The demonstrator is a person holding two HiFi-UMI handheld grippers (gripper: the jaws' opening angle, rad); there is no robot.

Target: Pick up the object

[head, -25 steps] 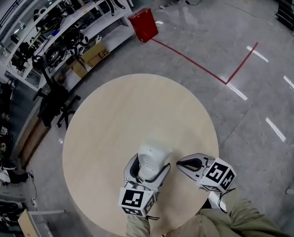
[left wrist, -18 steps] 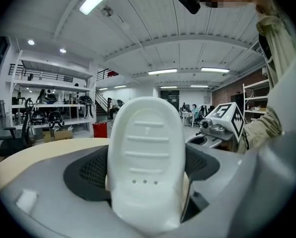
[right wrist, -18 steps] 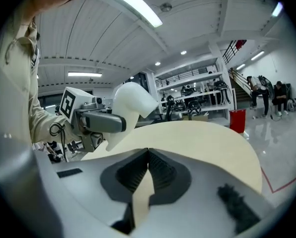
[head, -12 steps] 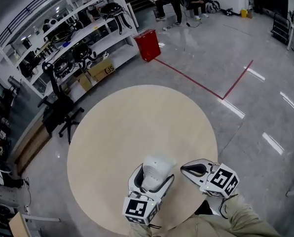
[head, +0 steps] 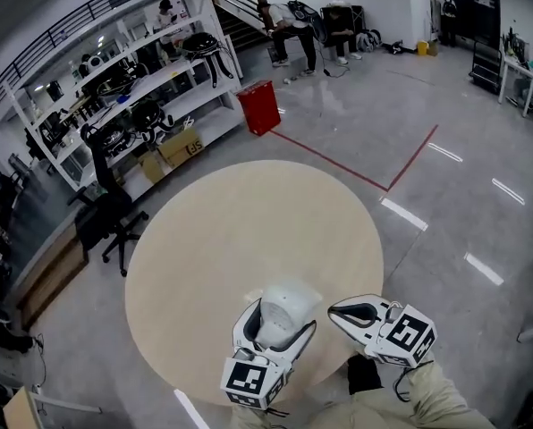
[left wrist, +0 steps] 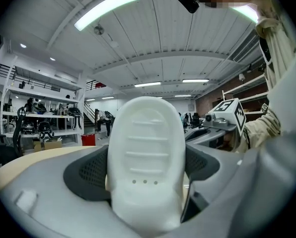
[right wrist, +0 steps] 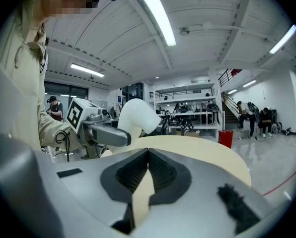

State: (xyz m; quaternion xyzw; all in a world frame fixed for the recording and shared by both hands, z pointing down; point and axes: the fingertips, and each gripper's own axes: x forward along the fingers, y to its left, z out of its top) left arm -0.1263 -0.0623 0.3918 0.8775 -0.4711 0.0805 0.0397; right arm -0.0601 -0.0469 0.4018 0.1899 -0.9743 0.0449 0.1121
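My left gripper [head: 278,322] is shut on the object [head: 284,308], a white rounded plastic piece with shallow ridges. It hangs over the near part of the round beige table [head: 249,231]. In the left gripper view the object [left wrist: 145,157] fills the gap between the dark pads [left wrist: 88,170]. The right gripper [head: 333,309] sits just to the right of it, shut with nothing between its jaws. From the right gripper view [right wrist: 148,155] the jaws meet at a point, and the white object [right wrist: 138,115] shows at the left, held by the left gripper [right wrist: 106,133].
White shelves [head: 132,88] with gear stand at the back left, a black chair [head: 105,213] beside the table. A red bin [head: 258,107] and a red tape line [head: 356,172] are on the floor beyond. People [head: 293,29] stand at the far wall.
The head view has tilted up, showing more of the room. Both grippers have drifted slightly toward the table's near edge. The left stays shut on the white object.
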